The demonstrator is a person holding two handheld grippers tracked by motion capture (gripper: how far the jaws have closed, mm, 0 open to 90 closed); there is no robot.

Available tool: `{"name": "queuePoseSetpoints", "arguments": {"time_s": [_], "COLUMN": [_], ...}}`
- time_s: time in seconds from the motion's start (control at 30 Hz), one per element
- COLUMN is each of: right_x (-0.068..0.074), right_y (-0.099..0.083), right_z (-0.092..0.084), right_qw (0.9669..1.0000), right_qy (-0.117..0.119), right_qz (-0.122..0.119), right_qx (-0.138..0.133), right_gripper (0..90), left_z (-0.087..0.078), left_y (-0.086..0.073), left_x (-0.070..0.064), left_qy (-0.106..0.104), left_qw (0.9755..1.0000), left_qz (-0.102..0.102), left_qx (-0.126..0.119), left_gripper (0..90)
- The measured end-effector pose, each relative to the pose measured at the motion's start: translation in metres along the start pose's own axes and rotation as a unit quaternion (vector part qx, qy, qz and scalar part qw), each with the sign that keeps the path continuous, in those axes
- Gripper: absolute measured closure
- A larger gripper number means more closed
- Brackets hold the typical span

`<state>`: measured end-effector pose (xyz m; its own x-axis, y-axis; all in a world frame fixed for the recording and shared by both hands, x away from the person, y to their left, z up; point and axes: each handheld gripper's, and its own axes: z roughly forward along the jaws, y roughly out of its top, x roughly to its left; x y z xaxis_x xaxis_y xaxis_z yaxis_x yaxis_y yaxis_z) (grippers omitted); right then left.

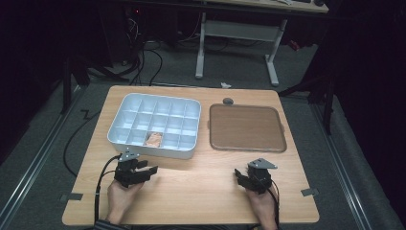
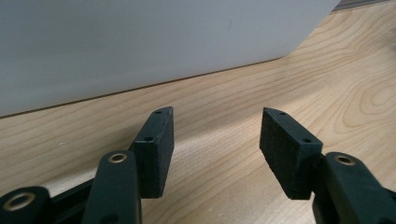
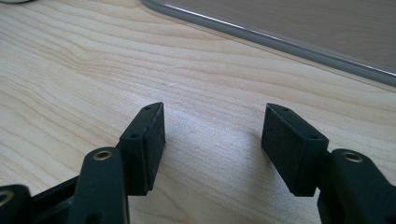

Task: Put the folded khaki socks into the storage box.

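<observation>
Both grippers rest low at the table's [image 1: 201, 191] near edge, left gripper [image 1: 143, 171] and right gripper [image 1: 242, 178] each with jaws wide and empty. Risk, as judged: the left one, just short of the white divided tray's [image 1: 125, 140] near wall, could shove the tray on a careless advance. From the high view alone comes the small tan piece [image 1: 154, 139] in a near-row compartment; the left gripper view offers just blank tray wall

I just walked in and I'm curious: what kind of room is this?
Probably a lab or workshop set up for recording hand tasks. A person sits at a wooden table holding a cabled left claw and right claw, with a white compartment tray and a brown tray laid out, and cables on the floor behind.
</observation>
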<state>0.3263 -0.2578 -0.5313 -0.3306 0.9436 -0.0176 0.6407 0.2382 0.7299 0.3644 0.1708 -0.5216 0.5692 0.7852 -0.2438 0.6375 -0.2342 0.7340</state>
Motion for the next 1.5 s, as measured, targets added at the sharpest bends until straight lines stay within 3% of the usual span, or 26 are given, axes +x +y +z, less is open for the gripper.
{"name": "queuePoseSetpoints", "arguments": {"time_s": [0.4,0.57,0.87,0.97,1.07,1.5], "right_x": [0.000,0.000,0.000,0.000,0.000,0.000], "right_y": [0.000,0.000,0.000,0.000,0.000,0.000], "right_z": [0.000,0.000,0.000,0.000,0.000,0.000], "right_qw": [1.0000,1.0000,1.0000,1.0000,1.0000,1.0000], "right_qy": [0.000,0.000,0.000,0.000,0.001,0.001], "right_qz": [0.000,0.000,-0.001,-0.001,-0.001,-0.001], "right_qx": [0.000,0.000,0.000,0.000,0.000,0.000], "right_gripper": [39.9,39.9,39.9,39.8,39.7,39.6], "left_z": [0.012,0.016,0.018,0.019,0.022,0.022], "left_y": [-0.003,-0.004,-0.006,-0.006,-0.006,-0.006], "left_x": [-0.002,-0.004,-0.007,-0.009,-0.015,-0.015], "left_qy": [0.025,0.046,0.061,0.071,0.089,0.087], "left_qw": [0.9996,0.9984,0.9970,0.9959,0.9930,0.9934], "left_qz": [0.014,0.031,0.046,0.056,0.077,0.075], "left_qx": [0.000,-0.001,-0.008,-0.004,0.003,0.003], "left_gripper": [44.9,44.5,41.6,39.3,36.4,34.6]}}
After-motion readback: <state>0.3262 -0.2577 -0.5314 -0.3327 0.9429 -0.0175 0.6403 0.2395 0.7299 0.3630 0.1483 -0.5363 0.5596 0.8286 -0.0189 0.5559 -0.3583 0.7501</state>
